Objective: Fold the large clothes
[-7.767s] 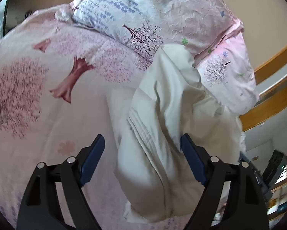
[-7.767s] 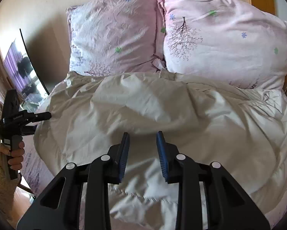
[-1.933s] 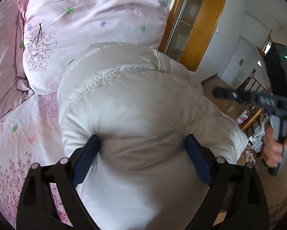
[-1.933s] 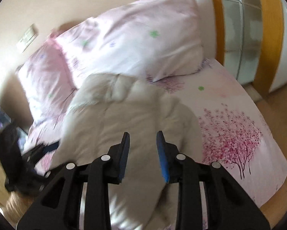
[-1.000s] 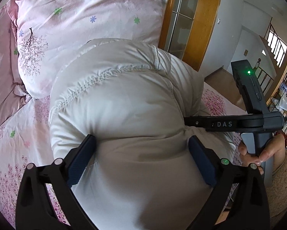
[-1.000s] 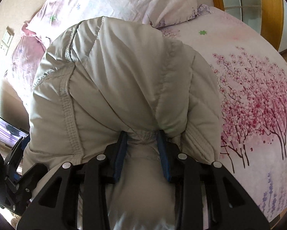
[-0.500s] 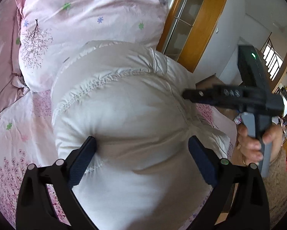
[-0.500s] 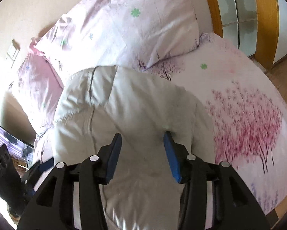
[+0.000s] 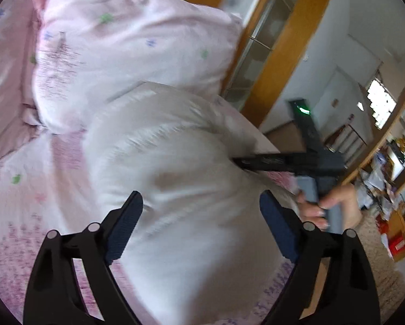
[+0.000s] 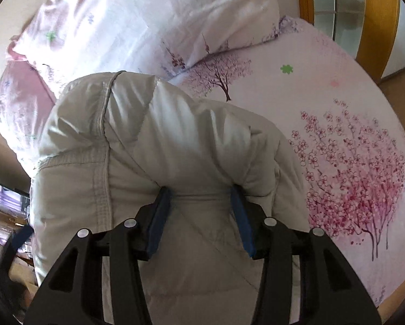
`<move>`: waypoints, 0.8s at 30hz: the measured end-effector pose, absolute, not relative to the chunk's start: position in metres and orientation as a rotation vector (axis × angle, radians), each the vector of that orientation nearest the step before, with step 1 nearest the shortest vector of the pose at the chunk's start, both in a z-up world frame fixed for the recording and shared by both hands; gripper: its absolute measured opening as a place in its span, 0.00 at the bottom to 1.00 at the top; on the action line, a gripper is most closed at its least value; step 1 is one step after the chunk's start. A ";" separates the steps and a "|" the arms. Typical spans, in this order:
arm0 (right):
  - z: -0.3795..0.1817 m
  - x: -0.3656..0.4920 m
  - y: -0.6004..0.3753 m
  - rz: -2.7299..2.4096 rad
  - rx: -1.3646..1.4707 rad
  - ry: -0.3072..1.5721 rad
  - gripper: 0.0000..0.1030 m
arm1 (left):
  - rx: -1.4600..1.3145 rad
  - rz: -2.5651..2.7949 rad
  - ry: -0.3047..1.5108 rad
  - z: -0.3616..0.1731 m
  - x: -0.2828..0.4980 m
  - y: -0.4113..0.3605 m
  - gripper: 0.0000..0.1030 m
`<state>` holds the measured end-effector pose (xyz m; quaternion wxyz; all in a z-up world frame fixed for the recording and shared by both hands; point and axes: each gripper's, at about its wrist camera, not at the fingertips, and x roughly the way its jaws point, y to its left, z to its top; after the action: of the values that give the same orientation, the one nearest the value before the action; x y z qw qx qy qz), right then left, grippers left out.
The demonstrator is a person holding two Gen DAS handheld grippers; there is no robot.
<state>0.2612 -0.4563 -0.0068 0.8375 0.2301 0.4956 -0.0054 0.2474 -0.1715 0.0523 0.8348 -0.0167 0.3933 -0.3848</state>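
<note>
A big puffy jacket (image 10: 159, 162), pale cream in colour, lies bunched up in a soft heap on the bed (image 10: 351, 86), just in front of the pink pillows (image 9: 126, 54); the bed sheet is pink with trees full of pink blossoms printed on it; the left gripper (image 9: 201, 216) hangs over the near part of the jacket with its blue pads spread very wide, and its jaws are closing a little right now; the puffy cloth bulges up between the two pads, but the picture is blurry and I cannot tell if the pads press on it; the right gripper (image 10: 201, 203) is about half open, with its blue pads pushed in under a fat fold of the jacket; the cloth sits between the pads and looks like it touches them on both sides, so the right gripper seems to have hold of that fold; in the left view you can also see the right gripper from the side, poking into the far edge of the jacket, with the person's hand (image 9: 329, 205) wrapped round its grey handle; behind the bed there is a wooden door frame (image 9: 281, 54) with glass panes.
</note>
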 end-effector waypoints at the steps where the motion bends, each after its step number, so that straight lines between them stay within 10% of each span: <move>1: -0.002 0.253 -0.455 -0.007 0.485 1.036 0.46 | -0.030 -0.807 0.862 0.048 0.253 -0.170 0.85; 14: -0.040 0.168 -0.440 0.043 0.587 0.971 0.78 | 0.055 -0.820 0.926 0.013 0.253 -0.196 0.98; 24: -0.004 0.151 -0.459 0.032 0.613 0.888 0.78 | -0.091 -0.850 0.846 0.032 0.259 -0.140 0.95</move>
<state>0.1511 -0.4589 -0.0035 0.8578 0.2919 0.4228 0.0154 0.2591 -0.1399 0.0324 0.8246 -0.0427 0.3980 -0.3998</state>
